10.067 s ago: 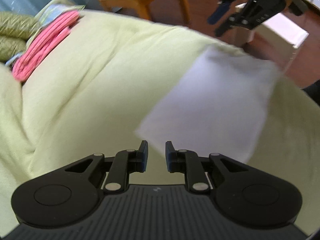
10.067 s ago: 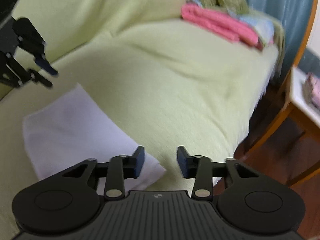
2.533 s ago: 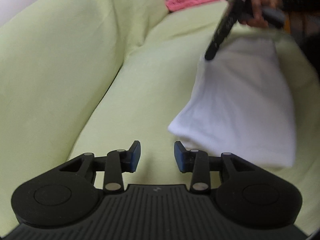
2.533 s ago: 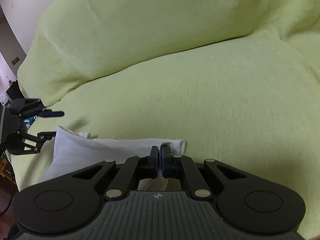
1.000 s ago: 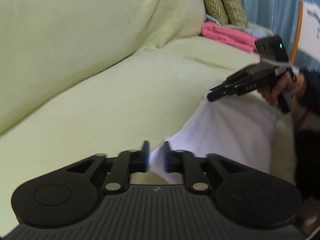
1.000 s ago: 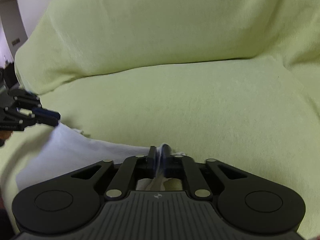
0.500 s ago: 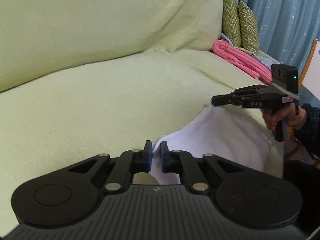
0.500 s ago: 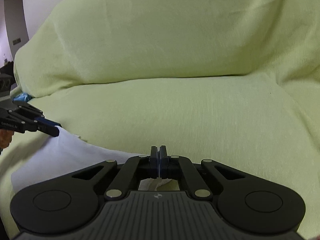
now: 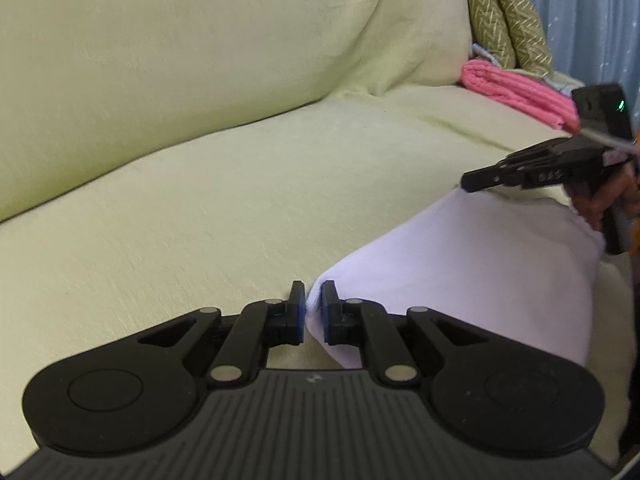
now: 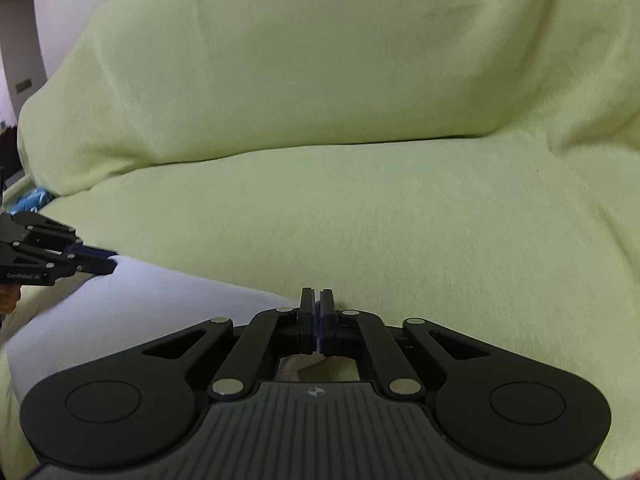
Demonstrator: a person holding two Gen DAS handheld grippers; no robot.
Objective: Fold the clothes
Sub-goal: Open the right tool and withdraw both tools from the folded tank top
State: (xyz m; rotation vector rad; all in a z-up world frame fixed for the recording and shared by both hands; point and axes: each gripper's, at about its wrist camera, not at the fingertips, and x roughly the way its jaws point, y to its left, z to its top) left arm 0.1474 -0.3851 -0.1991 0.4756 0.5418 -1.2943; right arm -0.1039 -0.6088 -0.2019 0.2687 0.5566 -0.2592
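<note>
A white cloth (image 9: pixel 480 264) lies folded on the yellow-green sofa seat (image 9: pixel 200 200), stretched between my two grippers. My left gripper (image 9: pixel 313 308) has the cloth's near corner between its blue pads; its jaws are opening slightly, and the pads still touch the fabric. The right wrist view shows the left gripper (image 10: pixel 114 262) at the left end of the white cloth (image 10: pixel 140 308). My right gripper (image 10: pixel 317 320) is shut on a thin edge of the cloth's other corner. In the left wrist view the right gripper (image 9: pixel 466 182) touches the cloth's far corner, held by a hand (image 9: pixel 600 200).
Folded pink clothes (image 9: pixel 516 92) lie at the sofa's far end below two green patterned cushions (image 9: pixel 508 20), with a blue curtain (image 9: pixel 592 20) behind. The sofa back (image 10: pixel 320 60) rises behind the seat. A small blue thing (image 10: pixel 32 198) sits at the seat's left end.
Both grippers' jaws have closed onto the cloth's corners. My left gripper has sunk a little toward the seat and turned; the right gripper has hardly moved.
</note>
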